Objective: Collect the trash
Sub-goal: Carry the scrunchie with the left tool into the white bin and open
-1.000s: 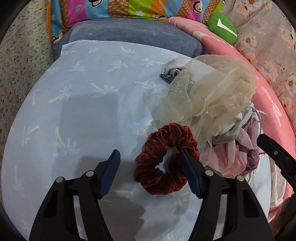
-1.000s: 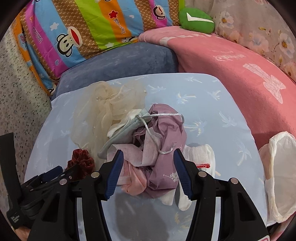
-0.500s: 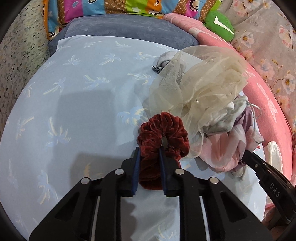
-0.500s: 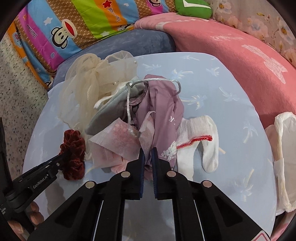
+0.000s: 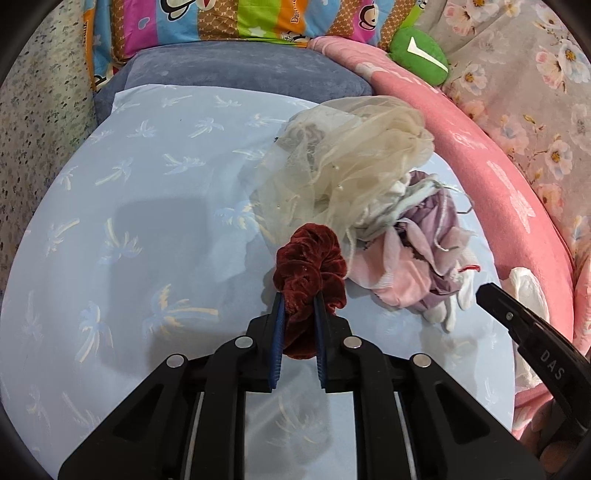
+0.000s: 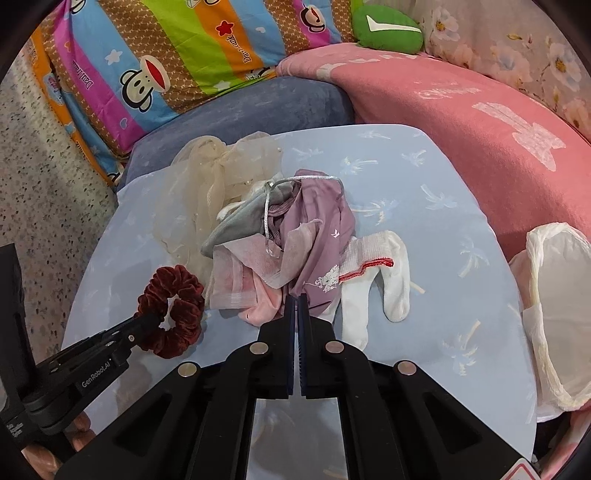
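Note:
My left gripper (image 5: 298, 297) is shut on a dark red velvet scrunchie (image 5: 308, 264), held a little above the pale blue sheet (image 5: 129, 229); it also shows in the right wrist view (image 6: 171, 312). My right gripper (image 6: 296, 297) is shut on the lower edge of a mauve cloth (image 6: 321, 229) in a heap with a pink tissue (image 6: 240, 273), grey cloth (image 6: 243, 221) and a white sock (image 6: 384, 284). Cream gauze fabric (image 5: 351, 162) lies at the heap's far side.
A white plastic bag (image 6: 561, 310) gapes open at the right edge of the sheet. A pink blanket (image 6: 461, 110), a blue-grey cushion (image 5: 240, 70), a striped monkey-print pillow (image 6: 177, 51) and a green plush (image 6: 386, 27) ring the far side.
Both grippers closed: the left onto the scrunchie, the right onto the mauve cloth. The scrunchie has since lifted and tipped upright away from the heap.

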### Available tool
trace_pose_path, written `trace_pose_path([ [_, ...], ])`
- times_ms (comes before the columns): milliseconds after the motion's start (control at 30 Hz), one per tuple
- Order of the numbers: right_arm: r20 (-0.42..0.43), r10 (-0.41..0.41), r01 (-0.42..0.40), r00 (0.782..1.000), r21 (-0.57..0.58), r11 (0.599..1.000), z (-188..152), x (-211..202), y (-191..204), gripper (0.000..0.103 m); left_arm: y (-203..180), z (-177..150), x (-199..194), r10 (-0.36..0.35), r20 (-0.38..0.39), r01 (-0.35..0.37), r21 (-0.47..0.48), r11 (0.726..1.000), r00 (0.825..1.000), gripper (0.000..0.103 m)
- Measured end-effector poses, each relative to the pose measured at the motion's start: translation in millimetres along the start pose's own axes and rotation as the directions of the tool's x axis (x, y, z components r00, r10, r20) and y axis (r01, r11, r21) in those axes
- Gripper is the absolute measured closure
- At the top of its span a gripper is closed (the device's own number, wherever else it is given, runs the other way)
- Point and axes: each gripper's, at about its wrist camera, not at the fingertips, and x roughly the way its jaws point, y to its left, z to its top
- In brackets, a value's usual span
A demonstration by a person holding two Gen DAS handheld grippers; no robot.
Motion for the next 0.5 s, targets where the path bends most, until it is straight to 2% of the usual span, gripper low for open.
trace_pose_path([
  [133,0.008,0.003,-0.003,1.000,-0.008,1.000,7,0,3,0.086,-5,0,-6,-0.006,0.014,0.006,0.011,1.000,1.000,0.089],
  [500,-0.016,0.007,-0.006,1.000,0.020,1.000,24,36,8,0.086,-6,8,-7,-0.007,0.027,0.006,0.019,1.000,1.000,0.089],
])
